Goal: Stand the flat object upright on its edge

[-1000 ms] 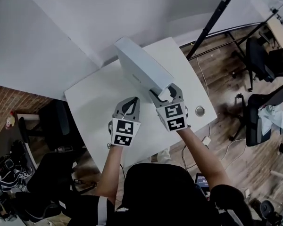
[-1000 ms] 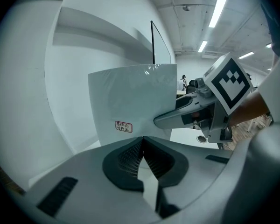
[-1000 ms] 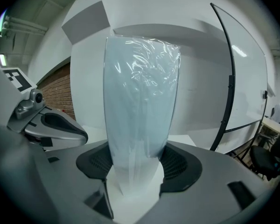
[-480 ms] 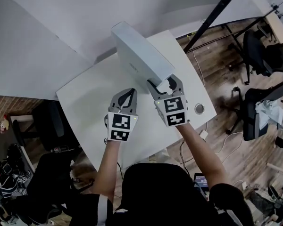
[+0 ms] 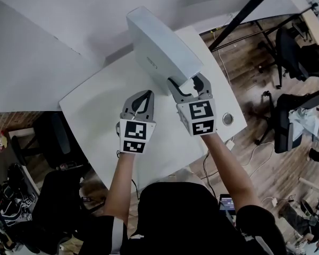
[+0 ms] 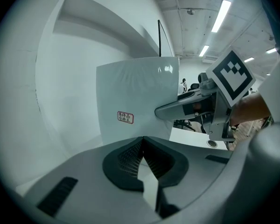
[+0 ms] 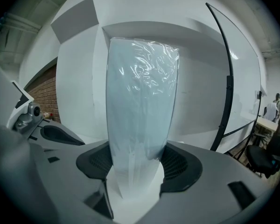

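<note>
White flat box point(image 5: 162, 49) upright on its long edge over a table point(image 5: 98, 116), long axis pointing away from the person. Right gripper point(image 5: 187, 85) clamps its near end; left gripper point(image 5: 143, 96) closed, empty.

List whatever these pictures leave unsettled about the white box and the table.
- Whether the white box touches the table: its lower edge is hidden by its own body in the head view, by the left gripper's body in the left gripper view.
- The red label on the box: print too small to read, left gripper view.
- The round thing near the table's edge: too small to identify, head view.
</note>
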`<state>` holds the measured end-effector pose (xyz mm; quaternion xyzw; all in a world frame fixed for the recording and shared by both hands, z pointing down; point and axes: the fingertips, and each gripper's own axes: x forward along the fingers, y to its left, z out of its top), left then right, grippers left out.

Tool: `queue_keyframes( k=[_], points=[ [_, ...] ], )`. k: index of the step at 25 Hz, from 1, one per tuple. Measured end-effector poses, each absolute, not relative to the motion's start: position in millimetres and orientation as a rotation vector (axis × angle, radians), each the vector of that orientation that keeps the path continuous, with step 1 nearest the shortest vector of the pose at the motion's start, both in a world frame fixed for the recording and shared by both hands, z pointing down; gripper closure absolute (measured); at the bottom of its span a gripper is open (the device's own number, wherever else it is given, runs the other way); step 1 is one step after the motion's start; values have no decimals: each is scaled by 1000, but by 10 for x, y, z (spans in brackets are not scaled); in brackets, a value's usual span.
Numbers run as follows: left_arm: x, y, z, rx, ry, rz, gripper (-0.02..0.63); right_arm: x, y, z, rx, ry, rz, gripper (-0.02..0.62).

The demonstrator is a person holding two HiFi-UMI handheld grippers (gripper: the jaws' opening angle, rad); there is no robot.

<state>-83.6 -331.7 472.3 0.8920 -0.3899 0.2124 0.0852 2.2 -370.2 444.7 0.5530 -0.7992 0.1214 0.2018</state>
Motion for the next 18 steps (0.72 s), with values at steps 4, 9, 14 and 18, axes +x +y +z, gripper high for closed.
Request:
queue_keyframes(
  k=[4,9,14,18],
  points=[
    [-825,-3420,4768,2660,-1154,628,594,46,-3767,4484,1549,-2215,341,305],
    [-811,-3570,4772,2667,-1155,625,594,38,-3871,4454,1565,-2209,316,305],
    [-765,-3661,4788,2673,-1145,623,594,47,-3946,4413,1599,-2222,306,305],
    [-709,-3684,4793,2683,-1128,619,592,69,-3961,4421,1608,-2218,310,305]
  ],
)
